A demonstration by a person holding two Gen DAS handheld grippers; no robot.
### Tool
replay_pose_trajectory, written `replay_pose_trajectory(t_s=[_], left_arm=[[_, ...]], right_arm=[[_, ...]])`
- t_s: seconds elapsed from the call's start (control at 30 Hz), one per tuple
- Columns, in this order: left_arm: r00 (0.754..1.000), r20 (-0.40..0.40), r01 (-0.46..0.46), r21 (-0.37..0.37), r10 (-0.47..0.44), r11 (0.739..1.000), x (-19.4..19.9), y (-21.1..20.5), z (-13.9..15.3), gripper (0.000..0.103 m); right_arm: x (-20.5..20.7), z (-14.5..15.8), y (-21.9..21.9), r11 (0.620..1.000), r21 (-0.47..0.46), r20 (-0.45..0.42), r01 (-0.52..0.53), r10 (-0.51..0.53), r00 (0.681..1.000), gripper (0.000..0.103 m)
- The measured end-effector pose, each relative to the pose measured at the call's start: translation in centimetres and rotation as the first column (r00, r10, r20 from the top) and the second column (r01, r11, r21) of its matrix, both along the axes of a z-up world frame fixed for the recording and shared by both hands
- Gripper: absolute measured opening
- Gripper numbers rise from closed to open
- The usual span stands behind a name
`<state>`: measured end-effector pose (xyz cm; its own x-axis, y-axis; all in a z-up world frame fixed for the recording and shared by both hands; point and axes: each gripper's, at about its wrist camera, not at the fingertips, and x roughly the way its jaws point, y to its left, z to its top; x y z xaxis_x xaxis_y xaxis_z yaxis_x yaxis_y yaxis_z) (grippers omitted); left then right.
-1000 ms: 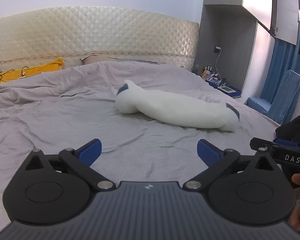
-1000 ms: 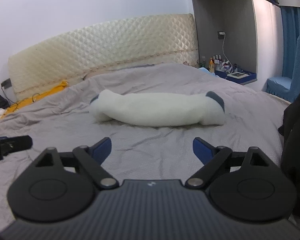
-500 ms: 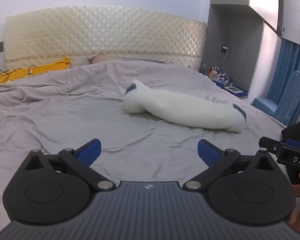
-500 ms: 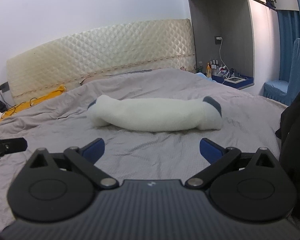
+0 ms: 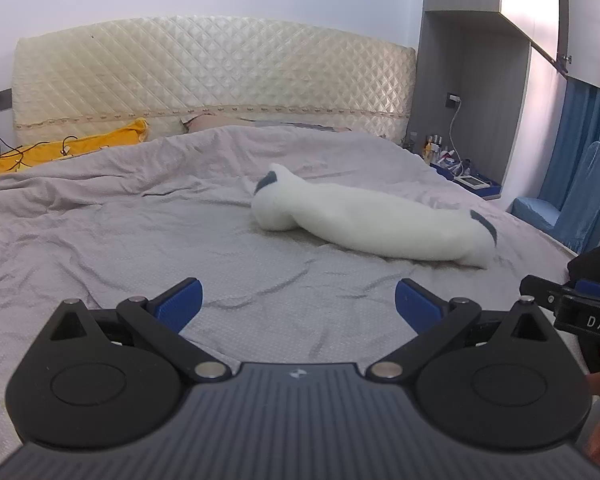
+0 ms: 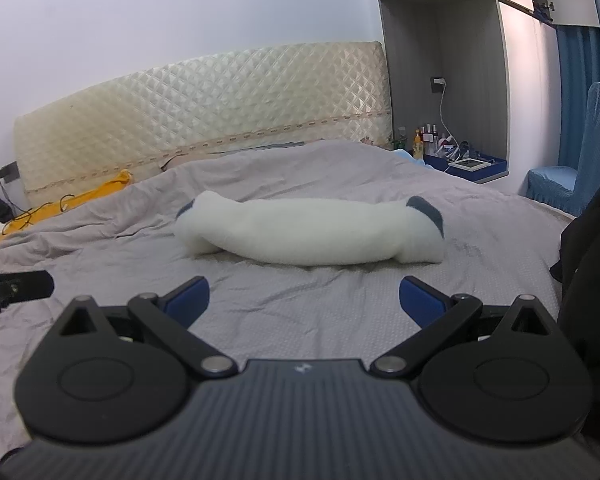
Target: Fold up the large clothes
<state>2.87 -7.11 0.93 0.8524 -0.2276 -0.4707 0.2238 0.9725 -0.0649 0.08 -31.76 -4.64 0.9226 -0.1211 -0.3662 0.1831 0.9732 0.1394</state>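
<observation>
A white fleece garment with dark grey trim (image 5: 372,222) lies folded into a long roll on the grey bed sheet (image 5: 120,248); it also shows in the right wrist view (image 6: 312,234). My left gripper (image 5: 298,300) is open and empty, held above the sheet well short of the roll. My right gripper (image 6: 304,296) is open and empty, also short of the roll. The right gripper's body shows at the right edge of the left wrist view (image 5: 572,312).
A quilted cream headboard (image 5: 212,80) stands behind the bed. A yellow cloth with cables (image 5: 68,150) lies at the far left. A bedside shelf with bottles (image 6: 456,156) and a blue chair (image 6: 564,184) stand at the right. Dark clothing (image 6: 592,264) hangs close at right.
Both grippers have drawn back and risen slightly; the roll sits a little further off. The right gripper's jaws stand a little wider than a second ago. The garment has not moved.
</observation>
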Motion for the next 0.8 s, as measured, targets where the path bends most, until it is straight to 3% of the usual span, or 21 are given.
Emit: replay_pose_trajectory(t_s=[0.8], left_arm=[[1.000, -0.002, -0.012, -0.027, 0.012, 1.000, -0.15, -0.01, -0.17, 0.103]], right_arm=[[0.07, -0.06, 0.37, 1.000, -0.009, 0.006, 0.016, -0.016, 1.000, 0.103]])
